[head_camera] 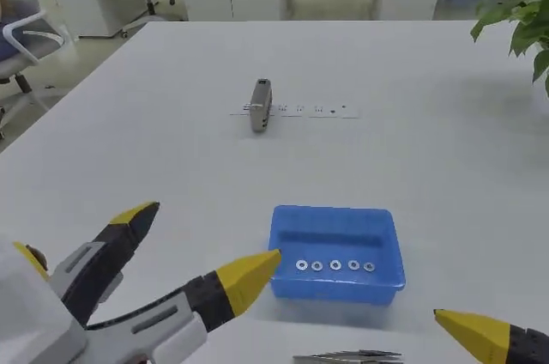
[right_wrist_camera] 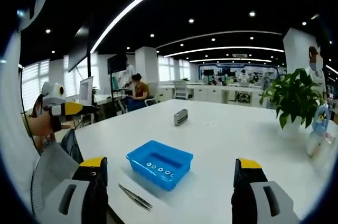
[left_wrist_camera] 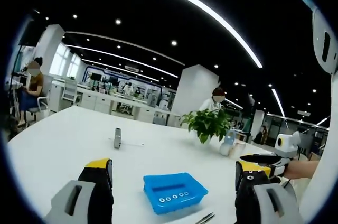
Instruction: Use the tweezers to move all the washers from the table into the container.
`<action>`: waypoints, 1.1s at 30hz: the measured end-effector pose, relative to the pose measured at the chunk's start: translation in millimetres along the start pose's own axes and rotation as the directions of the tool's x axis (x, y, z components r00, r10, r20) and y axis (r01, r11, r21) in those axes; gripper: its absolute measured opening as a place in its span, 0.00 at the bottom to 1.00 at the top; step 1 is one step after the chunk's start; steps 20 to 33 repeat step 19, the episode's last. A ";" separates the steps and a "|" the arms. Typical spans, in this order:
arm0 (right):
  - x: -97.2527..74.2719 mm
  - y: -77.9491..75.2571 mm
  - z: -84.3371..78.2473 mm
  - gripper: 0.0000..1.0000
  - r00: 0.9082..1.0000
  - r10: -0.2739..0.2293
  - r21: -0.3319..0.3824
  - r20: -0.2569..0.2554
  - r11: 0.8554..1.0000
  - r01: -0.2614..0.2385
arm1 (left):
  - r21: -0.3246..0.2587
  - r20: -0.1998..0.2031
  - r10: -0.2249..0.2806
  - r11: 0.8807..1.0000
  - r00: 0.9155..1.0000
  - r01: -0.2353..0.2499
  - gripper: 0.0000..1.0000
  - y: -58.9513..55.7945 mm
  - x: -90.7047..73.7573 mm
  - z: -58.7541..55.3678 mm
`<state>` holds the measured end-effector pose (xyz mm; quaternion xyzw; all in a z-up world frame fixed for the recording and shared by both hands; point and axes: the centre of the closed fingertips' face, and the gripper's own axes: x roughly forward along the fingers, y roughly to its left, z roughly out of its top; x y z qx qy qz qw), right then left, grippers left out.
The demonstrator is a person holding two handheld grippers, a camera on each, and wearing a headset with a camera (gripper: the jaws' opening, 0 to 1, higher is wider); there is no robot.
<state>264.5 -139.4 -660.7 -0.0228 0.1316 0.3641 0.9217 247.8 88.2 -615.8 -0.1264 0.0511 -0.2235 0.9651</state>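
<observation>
Both the left gripper and right gripper have their jaws spread wide, holding nothing. The tweezers lie flat just ahead of the right gripper's left-hand jaw. I'd come in low and pinch them mid-length so they don't skid. Five washers already sit inside the blue container, dead ahead between the jaws. Smooth white bench, big open office, potted plant beyond the right-hand jaw.

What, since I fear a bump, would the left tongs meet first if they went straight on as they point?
Most likely the blue container, which sits just ahead between the open left tongs. Height is hard to judge, so they might skim over its rim instead.
</observation>
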 end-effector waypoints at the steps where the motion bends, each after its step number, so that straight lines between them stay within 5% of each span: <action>1: 1.0 0.5 -1.0 0.99 1.000 0.004 0.003 -0.006 1.000 -0.004 | -0.001 -0.001 0.001 1.000 1.000 -0.001 0.99 0.4 -0.2 -0.3; 33: 10.3 -3.0 -3.2 0.99 1.000 -0.011 0.036 -0.029 0.999 0.012 | -0.022 -0.009 0.018 1.000 1.000 -0.018 0.99 11.9 -1.1 -4.4</action>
